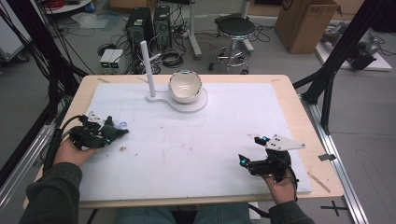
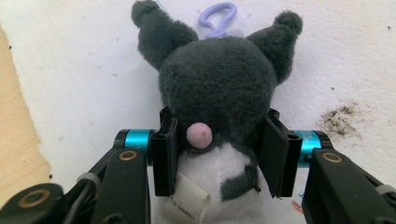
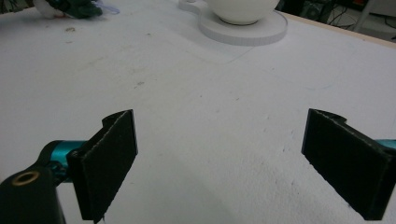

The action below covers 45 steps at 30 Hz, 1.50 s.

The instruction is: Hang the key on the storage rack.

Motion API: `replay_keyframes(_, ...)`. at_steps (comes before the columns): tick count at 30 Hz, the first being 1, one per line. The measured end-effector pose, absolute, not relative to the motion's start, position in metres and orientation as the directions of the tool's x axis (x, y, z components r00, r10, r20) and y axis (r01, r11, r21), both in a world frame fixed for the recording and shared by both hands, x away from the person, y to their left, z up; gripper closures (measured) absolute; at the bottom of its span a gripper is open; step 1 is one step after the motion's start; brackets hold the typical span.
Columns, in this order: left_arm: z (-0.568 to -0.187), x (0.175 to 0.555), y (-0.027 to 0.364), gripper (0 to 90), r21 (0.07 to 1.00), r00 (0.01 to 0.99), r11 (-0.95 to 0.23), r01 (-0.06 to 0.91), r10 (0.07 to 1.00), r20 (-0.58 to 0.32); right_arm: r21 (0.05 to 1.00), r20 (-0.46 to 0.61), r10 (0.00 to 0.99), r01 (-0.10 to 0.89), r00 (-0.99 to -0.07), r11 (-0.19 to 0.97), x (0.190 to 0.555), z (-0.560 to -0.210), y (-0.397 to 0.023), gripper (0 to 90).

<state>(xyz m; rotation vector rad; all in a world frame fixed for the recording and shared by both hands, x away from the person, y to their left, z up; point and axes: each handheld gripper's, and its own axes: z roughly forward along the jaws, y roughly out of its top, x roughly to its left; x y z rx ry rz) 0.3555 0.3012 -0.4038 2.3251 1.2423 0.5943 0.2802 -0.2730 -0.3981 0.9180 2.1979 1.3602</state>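
Wooden table (image 1: 299,105) topped by a white foam sheet (image 1: 196,140) covering nearly all of it; sheet surface scuffed and faintly stained. On the far middle of the sheet, a white stand base (image 1: 187,103) with an upright white post (image 1: 148,67) at its left end and a white bowl (image 1: 185,86) seated on its round part, tipped so the hollow faces the camera. Well nearer than the bowl and off to its left, left hand (image 1: 74,150) holding the left gripper (image 1: 122,132) low on the sheet. Jaws closed partway onto a dark grey plush toy (image 2: 219,88), pads (image 2: 164,156) pressed into both sides of its body just below the head; pink nose (image 2: 199,135), white belly, two ears pointing away from the gripper, a lilac clip loop (image 2: 215,17) at the top of the head, a paper tag (image 2: 187,205) hanging by the belly. Plush lying on the sheet, so left of the bowl and closer to the table's near edge. A small brown smudge (image 2: 341,120) on the sheet just beside the plush. Near and to the right of the bowl, right hand (image 1: 280,179) holding the right gripper (image 1: 251,149), grey three-cornered plate (image 1: 284,142) on top. Jaws spread wide in the right gripper view, pads (image 3: 109,163) well apart with bare sheet between them, gripping nothing. Bowl and stand base visible ahead of that gripper.
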Motion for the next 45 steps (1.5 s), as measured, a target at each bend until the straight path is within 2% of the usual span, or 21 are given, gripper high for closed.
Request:
replay_keyframes(28,-0.387,0.339,0.304,54.5,0.646,0.506,-0.486,0.589,0.845,0.174,0.891,0.004,0.71,0.325,-0.704,0.316,0.281,-0.399,-0.272,9.7)
replay_keyframes(45,-0.375,0.317,0.302,54.3,0.75,0.501,-0.428,0.505,0.853,0.15,0.892,0.001,0.71,0.322,-0.704,0.318,0.281,-0.399,-0.272,9.7)
